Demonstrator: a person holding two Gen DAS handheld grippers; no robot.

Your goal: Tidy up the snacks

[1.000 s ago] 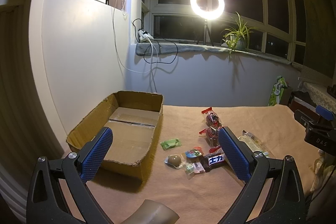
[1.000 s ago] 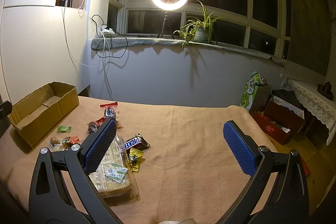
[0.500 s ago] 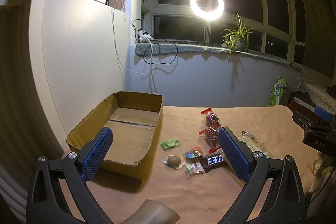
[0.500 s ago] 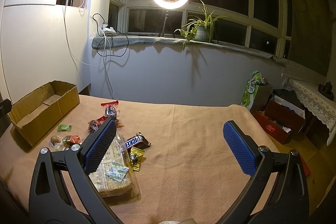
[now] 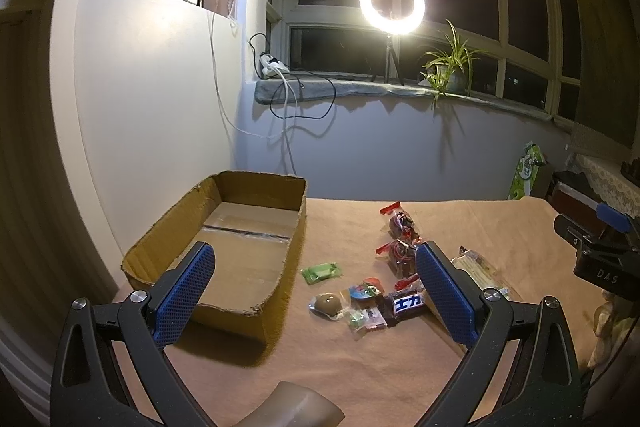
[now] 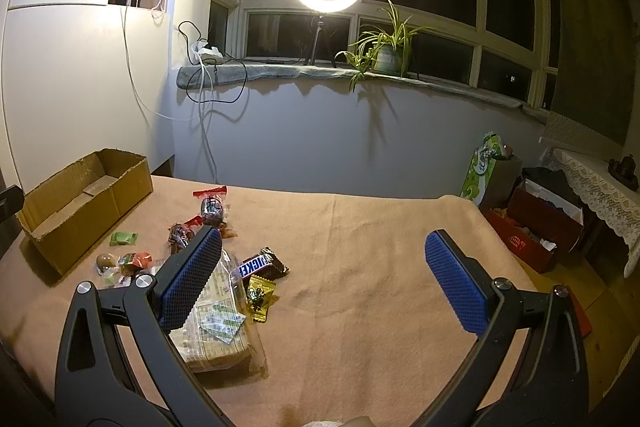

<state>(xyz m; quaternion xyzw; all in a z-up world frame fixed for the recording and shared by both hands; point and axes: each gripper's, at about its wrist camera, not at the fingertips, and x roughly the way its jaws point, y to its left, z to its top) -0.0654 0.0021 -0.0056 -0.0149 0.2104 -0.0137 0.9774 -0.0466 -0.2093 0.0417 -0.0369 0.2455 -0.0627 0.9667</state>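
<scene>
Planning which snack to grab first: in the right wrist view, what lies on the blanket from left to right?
Cardboard box → brown ball candy → green packet → Snickers bar.

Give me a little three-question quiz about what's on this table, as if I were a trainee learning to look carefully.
1. True or false: the cardboard box already holds several snacks.
2. Which lies nearest the box: A) the Snickers bar, B) the green wrapped candy, C) the gold sachet?
3. Fill in: both the left gripper and the right gripper are ____ and hold nothing.

Key:
1. False; the box's floor shows bare cardboard, and the snacks lie on the cloth beside it.
2. B.
3. Open.
</scene>
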